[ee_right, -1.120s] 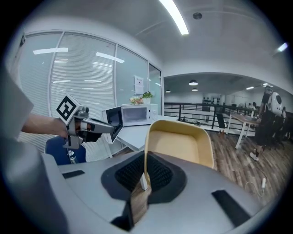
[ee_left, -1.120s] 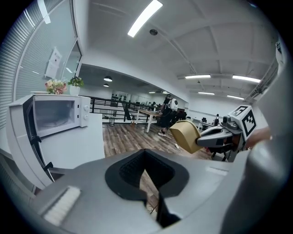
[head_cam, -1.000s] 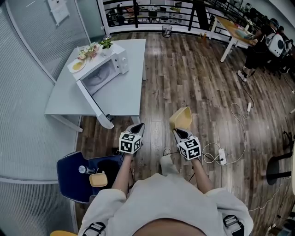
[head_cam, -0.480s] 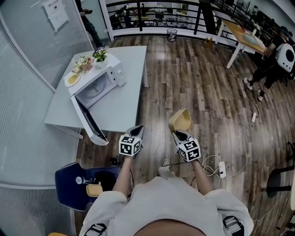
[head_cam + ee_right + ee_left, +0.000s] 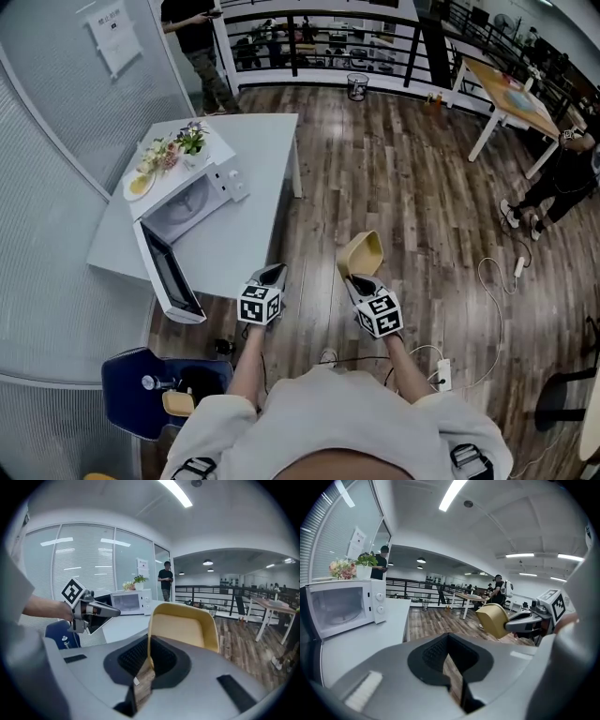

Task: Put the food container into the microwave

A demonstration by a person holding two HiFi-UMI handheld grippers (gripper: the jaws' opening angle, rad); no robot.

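"Where's the tan plastic food container (image 5: 361, 254)?"
"Mid-frame, rim pinched in the right gripper (image 5: 355, 277)."
"The left gripper (image 5: 271, 276)?"
"Closed tight, holding nothing. White boxy microwave (image 5: 187, 202), upper left, door open."

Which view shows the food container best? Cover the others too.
Right gripper view: the food container fills the centre, its wall pinched in the tongs of the right gripper. Head view shows it small, from above; left gripper view shows its outside, farther off.

Yellow food container (image 5: 362, 254), white microwave (image 5: 228, 180)
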